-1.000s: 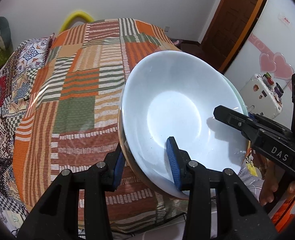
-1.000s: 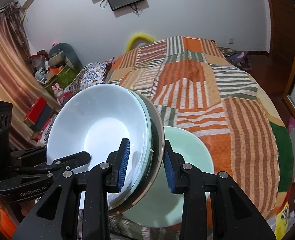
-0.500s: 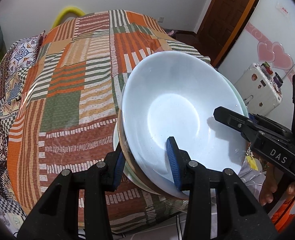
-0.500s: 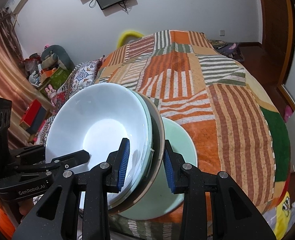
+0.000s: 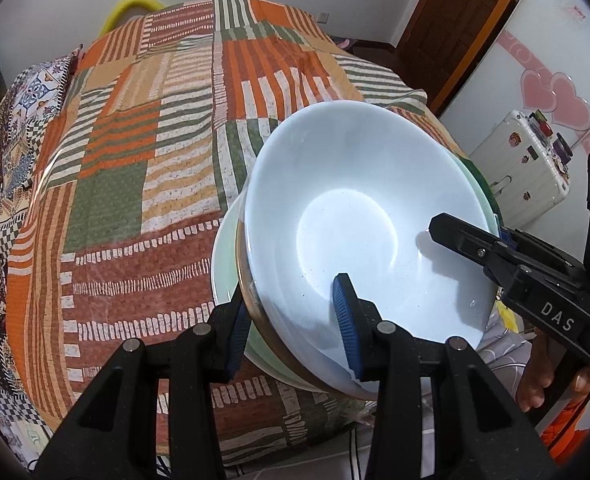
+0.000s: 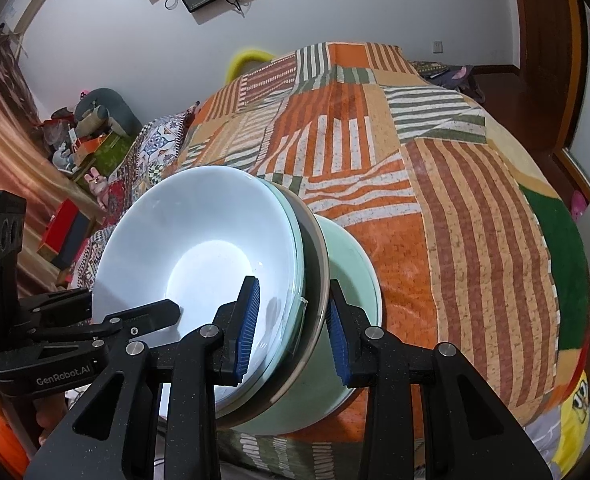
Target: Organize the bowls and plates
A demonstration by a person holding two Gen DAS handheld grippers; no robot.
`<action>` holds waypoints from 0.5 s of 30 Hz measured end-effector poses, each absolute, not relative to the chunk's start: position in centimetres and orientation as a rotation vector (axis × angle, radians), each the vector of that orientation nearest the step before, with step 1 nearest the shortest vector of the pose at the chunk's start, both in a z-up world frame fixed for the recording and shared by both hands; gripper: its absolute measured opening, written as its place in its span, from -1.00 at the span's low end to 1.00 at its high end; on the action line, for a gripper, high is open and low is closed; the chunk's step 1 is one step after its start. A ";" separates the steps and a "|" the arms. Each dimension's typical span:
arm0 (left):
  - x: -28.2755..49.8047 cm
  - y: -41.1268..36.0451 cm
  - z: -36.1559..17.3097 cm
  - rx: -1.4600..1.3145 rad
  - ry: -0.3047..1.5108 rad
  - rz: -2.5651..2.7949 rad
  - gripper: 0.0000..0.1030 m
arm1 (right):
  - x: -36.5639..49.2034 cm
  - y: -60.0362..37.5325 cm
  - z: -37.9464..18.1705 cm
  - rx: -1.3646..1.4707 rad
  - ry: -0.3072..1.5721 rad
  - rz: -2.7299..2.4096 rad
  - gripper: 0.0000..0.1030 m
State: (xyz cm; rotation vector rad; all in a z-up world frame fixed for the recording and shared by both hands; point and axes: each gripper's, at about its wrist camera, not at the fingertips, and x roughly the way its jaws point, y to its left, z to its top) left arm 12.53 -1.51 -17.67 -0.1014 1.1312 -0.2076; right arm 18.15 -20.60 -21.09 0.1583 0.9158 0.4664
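A stack of dishes with a white bowl (image 5: 359, 216) on top is held between my two grippers, just above a pale green bowl (image 5: 225, 264) on the bed. My left gripper (image 5: 295, 326) is shut on the stack's near rim. My right gripper (image 6: 293, 328) is shut on the opposite rim of the stack (image 6: 199, 256), which also holds a pale green plate and a brown-rimmed plate. The pale green bowl (image 6: 355, 280) lies under the stack, and contact with it cannot be told. The right gripper (image 5: 495, 252) shows in the left wrist view, the left gripper (image 6: 107, 328) in the right wrist view.
A patchwork bedspread (image 5: 143, 152) in orange, green and striped patches covers the bed. A white suitcase (image 5: 523, 168) and a wooden door (image 5: 455, 20) stand to the right. Toys and boxes (image 6: 87, 140) lie on the floor left of the bed.
Both grippers have carried the stack lower and toward the pale green bowl on the bed. The bowl now shows under the stack's left rim in the left wrist view.
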 end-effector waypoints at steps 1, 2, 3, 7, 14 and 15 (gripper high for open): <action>12.6 -1.6 -17.8 -0.100 1.136 -0.208 -0.21 | 18.1 -20.6 -21.2 0.159 0.917 0.465 -0.42; 12.7 -1.7 -18.0 -0.097 1.140 -0.209 -0.21 | 18.2 -20.7 -21.4 0.161 0.920 0.461 -0.42; 12.8 -1.8 -18.1 -0.096 1.144 -0.210 -0.21 | 18.2 -20.7 -21.5 0.162 0.925 0.457 -0.42; 13.0 -2.1 -18.7 -0.098 1.163 -0.219 -0.21 | 18.4 -21.0 -21.9 0.172 0.938 0.445 -0.42; 13.3 -2.2 -19.4 -0.102 1.177 -0.214 -0.22 | 18.5 -20.9 -22.6 0.175 0.953 0.439 -0.42; 13.4 -2.1 -19.5 -0.105 1.178 -0.214 -0.22 | 18.5 -20.9 -22.6 0.173 0.952 0.440 -0.42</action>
